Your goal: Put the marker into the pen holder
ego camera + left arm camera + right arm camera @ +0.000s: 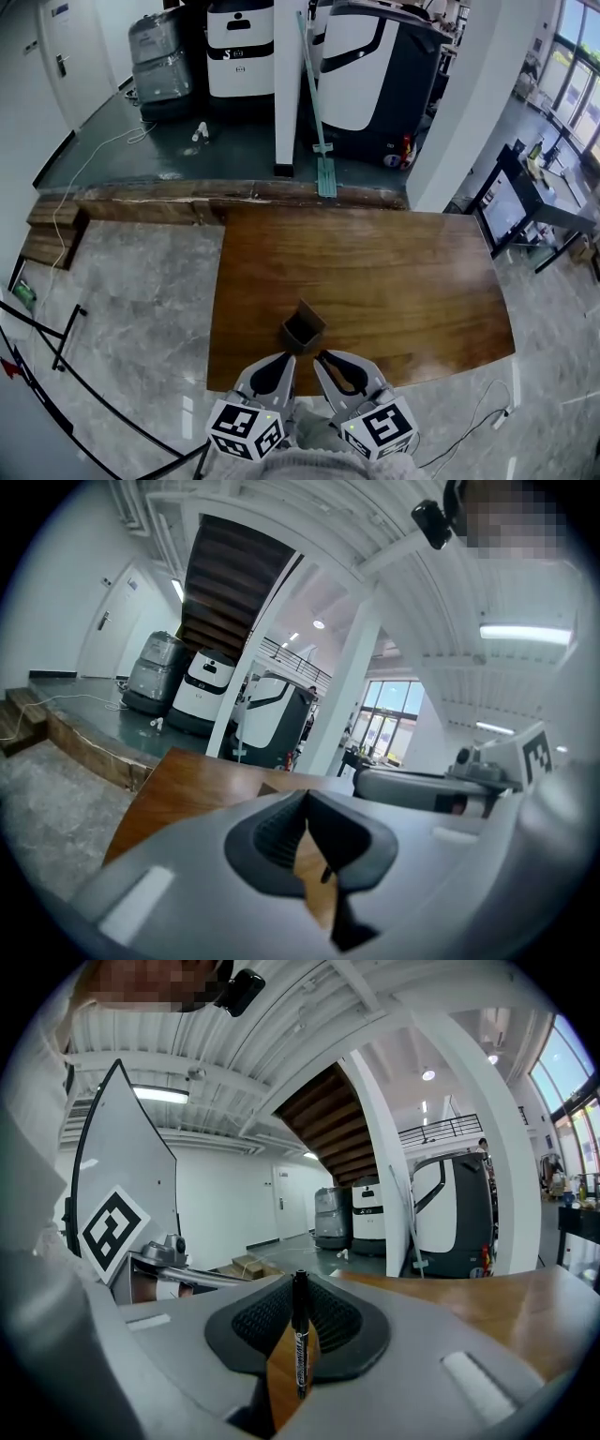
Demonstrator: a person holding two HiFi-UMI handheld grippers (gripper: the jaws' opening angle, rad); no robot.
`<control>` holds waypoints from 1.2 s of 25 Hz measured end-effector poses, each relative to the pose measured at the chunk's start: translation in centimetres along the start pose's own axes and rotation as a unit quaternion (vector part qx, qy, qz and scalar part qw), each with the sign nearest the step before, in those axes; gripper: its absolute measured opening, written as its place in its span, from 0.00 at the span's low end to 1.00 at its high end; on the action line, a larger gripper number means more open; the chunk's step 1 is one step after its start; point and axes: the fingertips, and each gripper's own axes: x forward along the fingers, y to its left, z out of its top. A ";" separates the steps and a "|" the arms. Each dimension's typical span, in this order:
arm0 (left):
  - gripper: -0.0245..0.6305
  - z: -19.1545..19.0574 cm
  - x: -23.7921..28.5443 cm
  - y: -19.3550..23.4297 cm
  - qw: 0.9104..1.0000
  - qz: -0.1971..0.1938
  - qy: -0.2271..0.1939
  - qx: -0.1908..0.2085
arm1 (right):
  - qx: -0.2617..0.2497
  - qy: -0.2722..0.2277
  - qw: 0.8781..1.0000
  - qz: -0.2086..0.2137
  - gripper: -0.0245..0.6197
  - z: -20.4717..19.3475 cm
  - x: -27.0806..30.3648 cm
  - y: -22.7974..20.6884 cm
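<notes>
Brown rectangular wooden desk (394, 272), standing on pale grey marbled floor tiles (131, 300), its far edge set against a raised step of worn timber (159, 202). On the desk is one small dark brown square open-topped pen holder (302, 326). It is upright, near the near edge and left of that edge's middle, with one corner turned towards the person. The left gripper (284, 362) has a grey body and carries a cube with square markers (246, 429). It is held over the near edge of the desk, its tip just short of the pen holder. In the left gripper view its black ribbed pads (272, 832) are pressed together at the tips with nothing pinched, and only desk wood shows through the gap behind them. The right gripper (324, 360) is of the same make and sits just beside the left one, its tip likewise near the pen holder. In the right gripper view its jaws pinch a slim black marker with white print on the barrel (300, 1335), upright between the pads, its upper end showing just past the jaw tips. The marker is in this gripper, outside the pen holder. On the dark grey floor beyond the step are a white square pillar (286, 84), a green-handled flat mop (317, 112) leaning beside it, and white-and-black wheeled machines (375, 75). Off the desk's far right corner is a black screen on a stand (504, 206).
</notes>
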 end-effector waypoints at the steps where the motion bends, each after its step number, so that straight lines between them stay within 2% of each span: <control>1: 0.04 0.1 0.6 0.3 1.000 0.005 -0.001 -0.004 | 0.000 0.001 1.000 0.004 0.10 0.1 0.4 -0.6; 7: 0.04 0.4 2.2 1.6 0.999 0.032 -0.009 -0.025 | -0.002 0.003 0.999 0.032 0.10 0.4 2.0 -2.0; 13: 0.04 0.3 2.7 2.3 0.999 0.041 -0.009 -0.033 | -0.001 0.007 0.999 0.042 0.10 0.1 3.1 -2.3; 30: 0.04 0.3 3.8 4.8 0.999 0.020 0.023 -0.044 | 0.016 0.032 0.999 0.016 0.10 -0.5 6.1 -2.8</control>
